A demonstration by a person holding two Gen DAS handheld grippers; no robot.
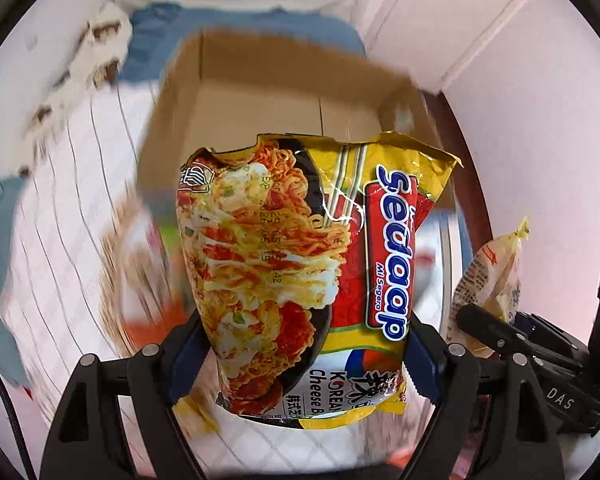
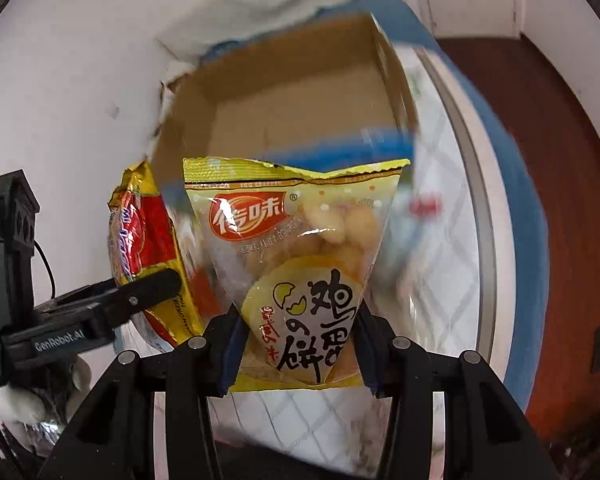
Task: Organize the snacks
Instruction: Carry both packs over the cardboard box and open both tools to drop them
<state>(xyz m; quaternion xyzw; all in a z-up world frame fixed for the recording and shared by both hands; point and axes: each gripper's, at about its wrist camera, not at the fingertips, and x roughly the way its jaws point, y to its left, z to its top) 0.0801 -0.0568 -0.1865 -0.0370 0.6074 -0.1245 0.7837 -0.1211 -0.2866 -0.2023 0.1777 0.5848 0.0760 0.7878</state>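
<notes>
My left gripper (image 1: 300,364) is shut on a yellow and red Sedaap noodle packet (image 1: 300,264), held upright in front of an open cardboard box (image 1: 260,92). My right gripper (image 2: 296,352) is shut on a clear and yellow bag of egg crackers (image 2: 300,264), held before the same box (image 2: 292,92). In the left wrist view the cracker bag (image 1: 492,280) and right gripper show at the right. In the right wrist view the noodle packet (image 2: 148,248) and left gripper show at the left.
The box stands on a white quilted cloth (image 1: 60,240) with a blue border (image 2: 528,240). A white wall (image 2: 60,80) lies behind, with chipped plaster (image 1: 100,40). A dark red-brown floor (image 2: 560,160) is at the right.
</notes>
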